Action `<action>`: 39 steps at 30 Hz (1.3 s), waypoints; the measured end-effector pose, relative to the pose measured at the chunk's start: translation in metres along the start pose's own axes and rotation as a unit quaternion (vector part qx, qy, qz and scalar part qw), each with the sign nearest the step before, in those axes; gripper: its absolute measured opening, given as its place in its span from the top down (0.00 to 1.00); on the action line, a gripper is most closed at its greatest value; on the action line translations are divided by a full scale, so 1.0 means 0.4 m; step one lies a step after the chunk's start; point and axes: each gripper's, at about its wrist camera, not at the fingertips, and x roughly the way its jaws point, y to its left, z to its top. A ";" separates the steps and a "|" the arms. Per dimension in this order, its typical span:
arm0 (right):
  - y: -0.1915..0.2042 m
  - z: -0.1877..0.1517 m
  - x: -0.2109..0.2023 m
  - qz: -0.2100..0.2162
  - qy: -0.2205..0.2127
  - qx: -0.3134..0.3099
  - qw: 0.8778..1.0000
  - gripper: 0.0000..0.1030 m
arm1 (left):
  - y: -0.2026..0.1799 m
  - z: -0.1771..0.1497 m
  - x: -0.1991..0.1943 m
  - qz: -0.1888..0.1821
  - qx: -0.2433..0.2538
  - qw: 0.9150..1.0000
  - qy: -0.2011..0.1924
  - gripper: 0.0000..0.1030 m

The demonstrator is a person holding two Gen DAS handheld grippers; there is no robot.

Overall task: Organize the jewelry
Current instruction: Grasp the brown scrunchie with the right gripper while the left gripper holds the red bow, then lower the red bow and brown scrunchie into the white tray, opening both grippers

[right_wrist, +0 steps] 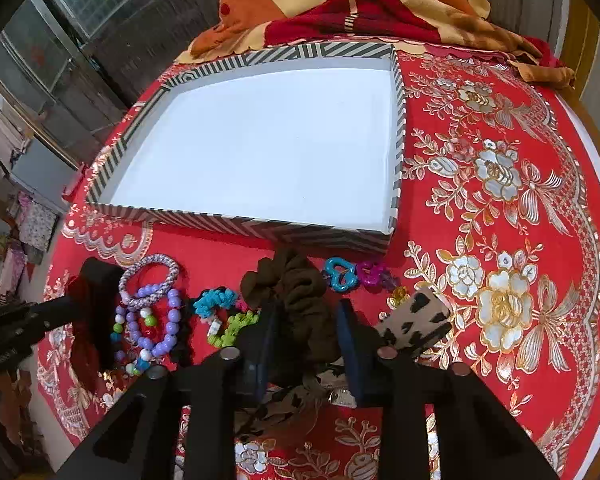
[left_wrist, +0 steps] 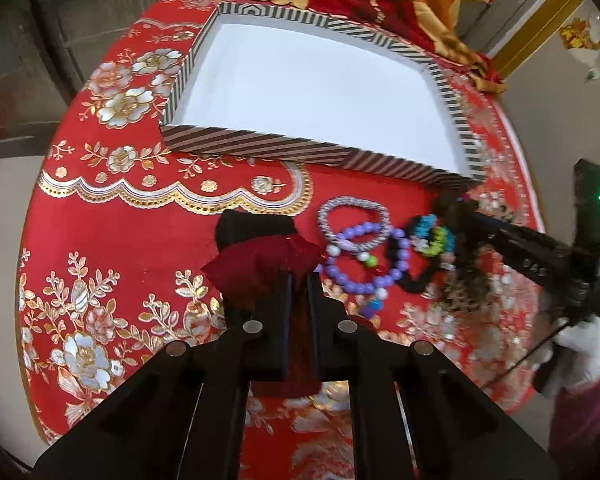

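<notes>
Dark red scrunchie (left_wrist: 260, 268) pinched tight in left gripper (left_wrist: 298, 280), brown scrunchie (right_wrist: 300, 304) squeezed in right gripper (right_wrist: 306, 320), both just below front edge of striped box (right_wrist: 228, 220) on red table (right_wrist: 500, 240). Picking-up step, looks like. Next: lift both, carry over rim, drop inside the white box.

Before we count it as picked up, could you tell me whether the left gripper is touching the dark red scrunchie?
Touching. The left wrist view shows the left gripper shut on the dark red scrunchie, its fabric squeezed between both fingers.
</notes>
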 end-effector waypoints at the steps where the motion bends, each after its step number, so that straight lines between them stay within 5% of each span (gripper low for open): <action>1: -0.003 -0.002 -0.012 0.008 -0.003 0.004 1.000 0.80 | 0.000 0.003 -0.013 -0.008 0.000 1.000 0.000 0.94; 3: -0.007 -0.007 -0.039 0.014 -0.011 0.009 1.000 0.90 | -0.003 0.007 -0.040 -0.015 0.003 1.000 -0.007 0.94; 12: -0.012 -0.020 -0.150 0.022 -0.047 0.023 0.998 0.91 | -0.008 0.043 -0.123 -0.029 0.008 0.999 -0.042 0.94; 16: -0.006 -0.015 -0.199 0.021 -0.068 0.020 0.997 0.91 | -0.012 0.027 -0.119 -0.022 0.017 0.999 -0.027 0.93; 20: -0.001 -0.015 -0.222 0.027 -0.075 0.023 0.997 0.91 | -0.020 -0.003 -0.075 -0.015 -0.001 1.000 -0.015 0.42; 21: 0.002 -0.016 -0.223 0.028 -0.075 0.022 0.997 0.91 | -0.020 -0.008 -0.057 -0.007 -0.011 1.000 -0.012 0.42; 28: 0.008 -0.029 -0.226 0.033 -0.070 0.018 0.997 0.91 | -0.041 -0.021 0.067 0.078 0.008 0.997 0.011 0.42; 29: 0.007 -0.030 -0.229 0.035 -0.071 0.018 0.997 0.91 | -0.040 -0.022 0.072 0.081 0.009 0.997 0.008 0.55; 30: 0.005 -0.031 -0.230 0.037 -0.072 0.019 0.997 0.91 | -0.036 -0.022 0.078 0.084 0.009 0.996 0.007 0.81; 31: 0.003 -0.031 -0.232 0.038 -0.072 0.020 0.996 0.91 | -0.028 -0.019 0.085 0.086 0.007 0.996 0.013 0.87; 39: 0.014 -0.023 -0.263 0.048 -0.082 0.015 0.995 0.91 | 0.024 0.006 -0.032 0.006 -0.020 1.000 -0.002 0.92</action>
